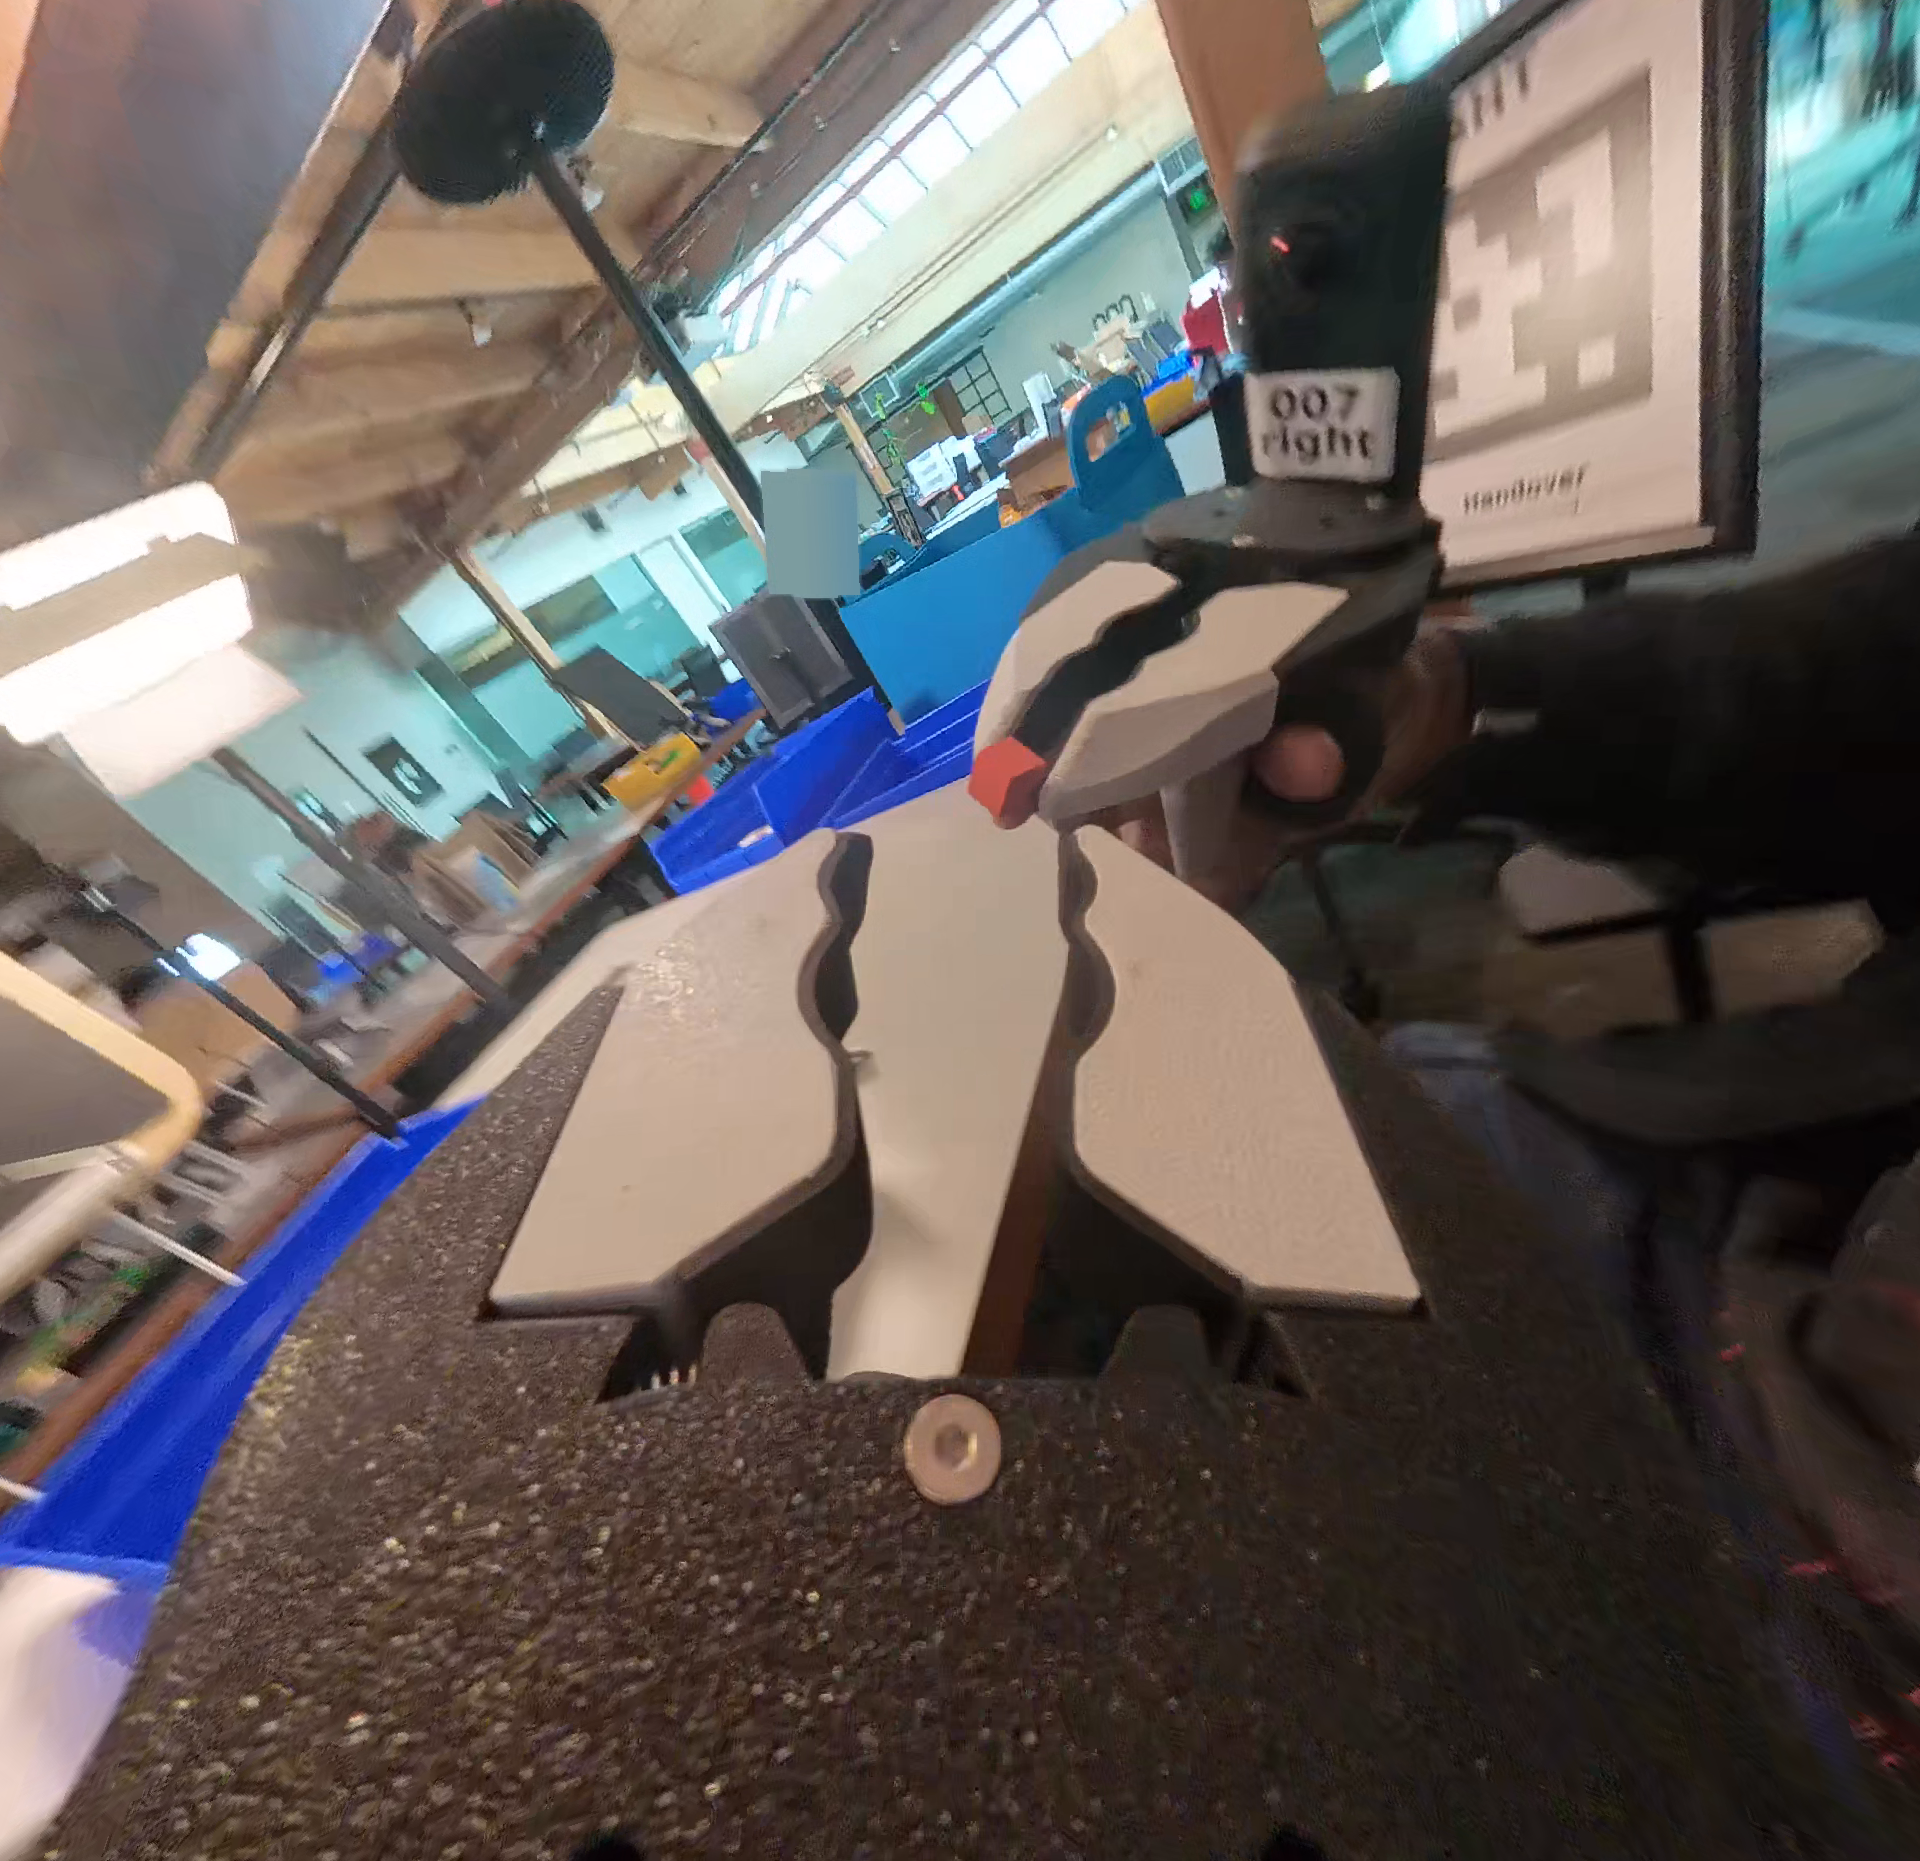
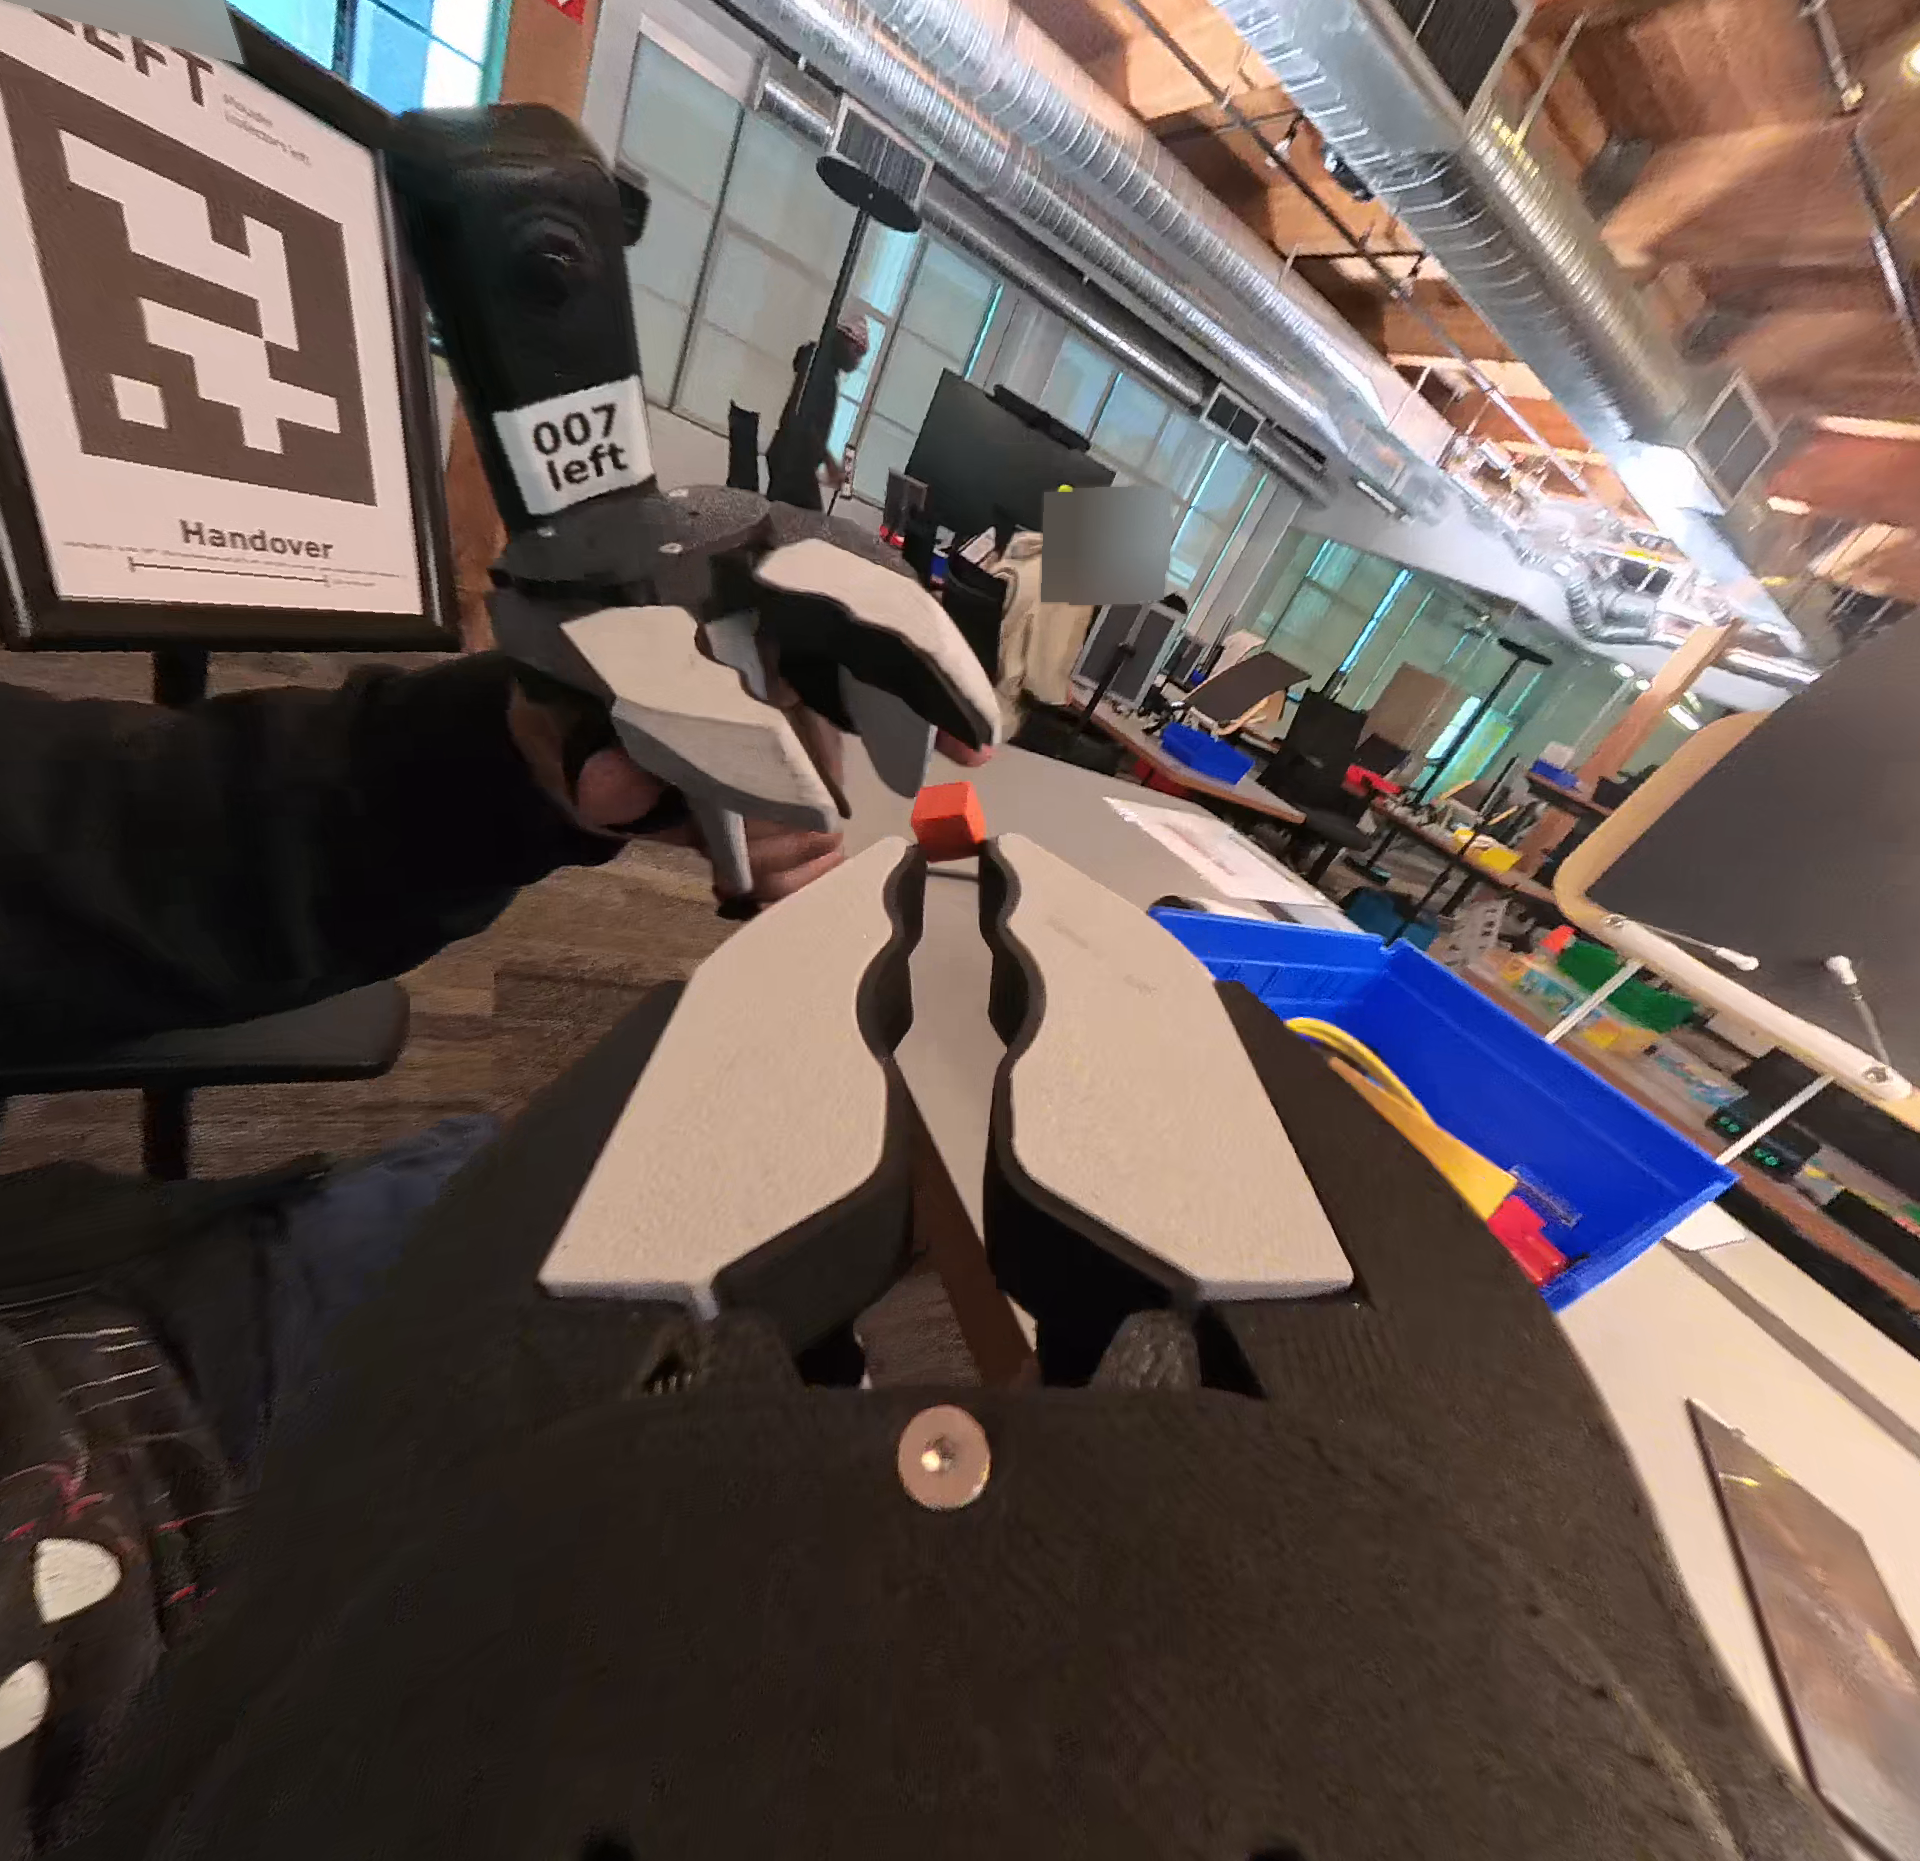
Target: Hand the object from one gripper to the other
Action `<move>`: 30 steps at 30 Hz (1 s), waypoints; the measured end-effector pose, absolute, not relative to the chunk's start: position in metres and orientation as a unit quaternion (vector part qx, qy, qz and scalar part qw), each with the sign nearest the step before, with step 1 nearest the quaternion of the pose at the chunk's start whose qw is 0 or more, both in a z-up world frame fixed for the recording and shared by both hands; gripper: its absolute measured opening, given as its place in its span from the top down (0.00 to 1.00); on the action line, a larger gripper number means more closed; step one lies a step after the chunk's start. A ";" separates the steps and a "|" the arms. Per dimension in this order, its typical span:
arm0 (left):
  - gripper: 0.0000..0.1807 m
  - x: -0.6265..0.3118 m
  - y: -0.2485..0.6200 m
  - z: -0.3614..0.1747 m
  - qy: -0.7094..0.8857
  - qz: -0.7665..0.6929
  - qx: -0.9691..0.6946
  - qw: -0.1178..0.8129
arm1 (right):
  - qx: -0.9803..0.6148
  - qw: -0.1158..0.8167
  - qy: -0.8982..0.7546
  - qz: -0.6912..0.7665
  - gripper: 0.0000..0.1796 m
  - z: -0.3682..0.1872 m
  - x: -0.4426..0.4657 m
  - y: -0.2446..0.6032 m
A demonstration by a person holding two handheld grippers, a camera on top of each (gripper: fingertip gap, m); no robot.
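In the right wrist view, the right claw (image 2: 948, 855) pinches a small red cube (image 2: 948, 819) between its very tips, its grey fingers (image 2: 748, 1073) drawn narrow around it, and the cube juts out beyond them. Just past the cube hangs the left claw (image 2: 904, 762), spread wide and holding nothing, its tips near the cube but apart from it. A black-sleeved hand (image 2: 623, 793) grips its trigger. To the right, a blue bin (image 2: 1455, 1022) sits on the grey table (image 2: 1662, 1344), with yellow and red pieces inside.

In the left wrist view, the left claw (image 1: 956, 845) stands wide in the foreground with the table (image 1: 956, 980) showing between its fingers. Just beyond its tips is the cube (image 1: 1006, 785), clamped at the end of the right claw (image 1: 1023, 772). More blue bins (image 1: 831, 772) lie farther off.
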State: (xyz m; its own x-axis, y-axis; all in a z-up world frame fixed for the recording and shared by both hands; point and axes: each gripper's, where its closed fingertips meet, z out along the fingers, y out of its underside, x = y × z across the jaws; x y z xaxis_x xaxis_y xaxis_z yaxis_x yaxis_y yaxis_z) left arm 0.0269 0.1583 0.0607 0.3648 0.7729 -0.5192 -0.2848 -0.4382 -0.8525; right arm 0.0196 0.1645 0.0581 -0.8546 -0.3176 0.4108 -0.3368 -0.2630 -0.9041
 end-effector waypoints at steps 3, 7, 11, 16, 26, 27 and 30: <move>0.83 0.023 0.163 0.052 -0.164 0.532 -0.687 0.467 | 0.278 0.009 -0.615 0.738 0.95 0.053 0.021 0.168; 0.82 0.019 0.169 0.050 -0.214 0.435 -0.687 0.542 | 0.284 0.053 -0.618 0.731 0.95 0.051 0.020 0.169; 0.81 0.017 0.169 0.054 -0.292 0.345 -0.668 0.591 | 0.286 0.130 -0.618 0.721 0.96 0.051 0.013 0.166; 0.83 0.013 0.171 0.053 -0.382 0.316 -0.657 0.568 | 0.285 0.222 -0.614 0.701 0.95 0.050 0.007 0.159; 0.85 0.008 0.167 0.046 -0.434 0.348 -0.648 0.520 | 0.310 0.319 -0.595 0.669 0.95 0.049 0.010 0.154; 0.85 0.008 0.167 0.046 -0.435 0.346 -0.646 0.523 | 0.313 0.323 -0.593 0.668 0.95 0.049 0.010 0.154; 0.86 0.009 0.167 0.046 -0.437 0.334 -0.642 0.535 | 0.323 0.331 -0.583 0.668 0.95 0.050 0.012 0.153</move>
State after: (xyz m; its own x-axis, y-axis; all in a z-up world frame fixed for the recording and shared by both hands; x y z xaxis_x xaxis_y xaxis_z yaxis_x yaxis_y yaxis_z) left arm 0.0093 0.1671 0.0457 0.3953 0.9178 0.0381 0.2034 -0.0470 -0.9780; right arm 0.0118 0.1534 0.0498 -0.5719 0.0655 0.8177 -0.8191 -0.1001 -0.5648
